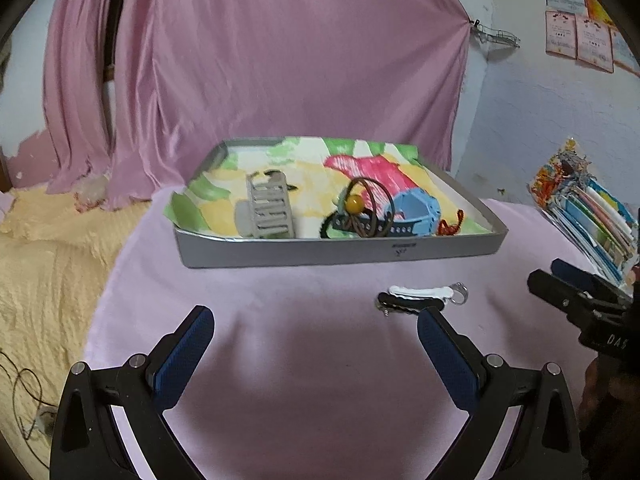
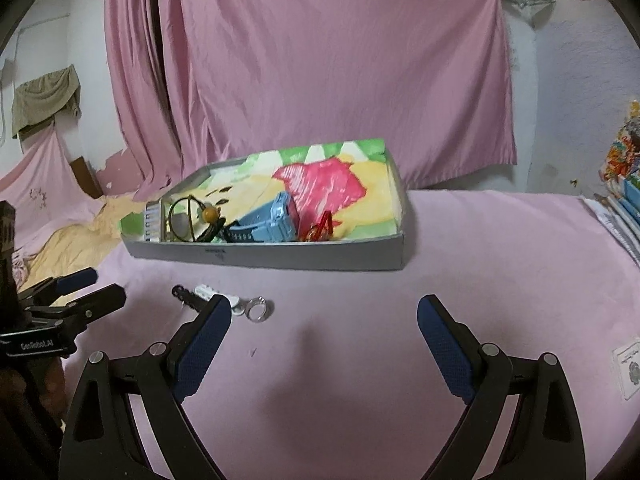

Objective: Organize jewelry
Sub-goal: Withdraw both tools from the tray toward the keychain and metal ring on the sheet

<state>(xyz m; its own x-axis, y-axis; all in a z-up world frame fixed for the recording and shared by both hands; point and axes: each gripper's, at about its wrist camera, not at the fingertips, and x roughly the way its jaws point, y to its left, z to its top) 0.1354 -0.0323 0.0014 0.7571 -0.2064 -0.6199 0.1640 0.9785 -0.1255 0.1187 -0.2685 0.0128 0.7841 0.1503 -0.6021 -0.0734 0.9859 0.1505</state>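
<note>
A shallow grey tray [image 1: 340,249] [image 2: 272,258] lined with colourful paper rests on the pink cloth. It holds a silver comb clip [image 1: 269,211], brown hoops with a yellow bead [image 1: 354,203] [image 2: 209,213], a blue watch [image 1: 416,212] [image 2: 272,220] and a red piece [image 1: 451,225] [image 2: 320,230]. In front of the tray lie a white piece [image 1: 416,292] [image 2: 206,290], a black beaded piece [image 1: 390,304] [image 2: 182,293] and a silver ring [image 1: 459,292] [image 2: 259,307]. My left gripper [image 1: 316,340] is open, with these loose pieces just beyond its right finger. My right gripper [image 2: 324,330] is open too, its left finger beside the ring.
The pink cloth [image 1: 304,320] covers the surface, with a yellow blanket [image 1: 48,264] to the left. A pink curtain [image 1: 260,60] hangs behind the tray. A stack of books and papers [image 1: 588,216] sits at the right. A small card [image 2: 630,366] lies near the right edge.
</note>
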